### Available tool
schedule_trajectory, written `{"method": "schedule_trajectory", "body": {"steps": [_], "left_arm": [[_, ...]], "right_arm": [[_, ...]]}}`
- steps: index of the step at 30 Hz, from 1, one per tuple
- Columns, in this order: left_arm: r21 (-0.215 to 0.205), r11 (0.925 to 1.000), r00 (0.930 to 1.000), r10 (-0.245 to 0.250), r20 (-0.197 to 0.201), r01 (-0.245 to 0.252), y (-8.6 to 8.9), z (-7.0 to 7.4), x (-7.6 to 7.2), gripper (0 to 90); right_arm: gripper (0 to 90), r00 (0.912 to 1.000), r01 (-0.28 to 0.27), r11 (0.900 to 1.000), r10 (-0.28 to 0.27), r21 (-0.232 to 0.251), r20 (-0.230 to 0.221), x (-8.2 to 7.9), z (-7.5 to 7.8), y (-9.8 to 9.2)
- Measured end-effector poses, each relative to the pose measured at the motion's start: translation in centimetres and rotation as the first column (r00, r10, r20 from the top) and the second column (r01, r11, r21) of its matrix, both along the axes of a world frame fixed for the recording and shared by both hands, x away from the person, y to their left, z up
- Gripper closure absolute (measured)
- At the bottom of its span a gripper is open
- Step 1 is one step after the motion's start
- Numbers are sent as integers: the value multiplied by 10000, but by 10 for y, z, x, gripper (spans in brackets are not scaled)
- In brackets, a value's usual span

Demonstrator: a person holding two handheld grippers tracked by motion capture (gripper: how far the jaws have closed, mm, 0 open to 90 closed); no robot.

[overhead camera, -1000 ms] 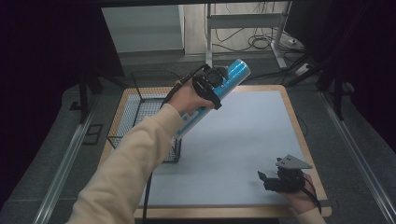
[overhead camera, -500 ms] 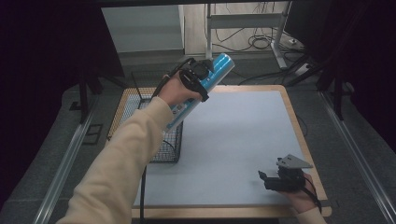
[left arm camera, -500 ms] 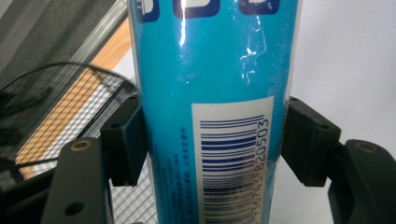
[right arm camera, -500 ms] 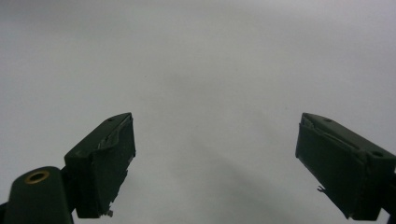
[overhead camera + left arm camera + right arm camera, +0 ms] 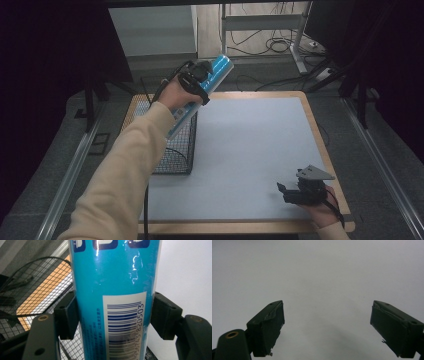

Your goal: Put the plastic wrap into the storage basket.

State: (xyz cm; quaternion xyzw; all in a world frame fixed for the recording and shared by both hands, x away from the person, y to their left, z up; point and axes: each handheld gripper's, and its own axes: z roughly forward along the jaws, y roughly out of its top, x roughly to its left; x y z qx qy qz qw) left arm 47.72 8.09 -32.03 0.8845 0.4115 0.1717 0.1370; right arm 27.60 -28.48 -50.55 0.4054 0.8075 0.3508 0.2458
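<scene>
Right gripper [image 5: 289, 192] sits nearest the person, low on the pale mat [image 5: 260, 150] by the near right corner. Its 2 jaws stand wide apart, nothing between them; the right gripper view [image 5: 327, 327] shows bare mat ahead of them.

Left gripper [image 5: 196, 82] is farther out, raised above the far left part of the table. It is clamped on the blue tube [image 5: 202, 90]. In the left gripper view [image 5: 113, 315] both pads press the tube's sides, barcode label facing the camera. The tube [image 5: 115, 277] runs lengthwise through the jaws, tilted: its upper end sticks out beyond the gripper, away from the person; its lower end slants down behind the hand toward the wire basket [image 5: 175, 150].

Basket [image 5: 37, 297] lies below and left of the left gripper's jaws, mesh rim just under the tube.
</scene>
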Motion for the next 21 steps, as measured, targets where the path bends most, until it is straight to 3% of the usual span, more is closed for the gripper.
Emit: {"method": "schedule_trajectory", "body": {"steps": [11, 21], "left_arm": [[52, 9996, 9993, 290, -248, -288, 17, -15, 1, 317], [98, 9972, 9971, 744, -185, -742, 34, -31, 1, 318]], "right_arm": [[124, 10000, 11, 10000, -11, 2, -40, 0, 0, 0], [124, 10000, 55, 10000, -55, 25, -10, 0, 1, 0]]}}
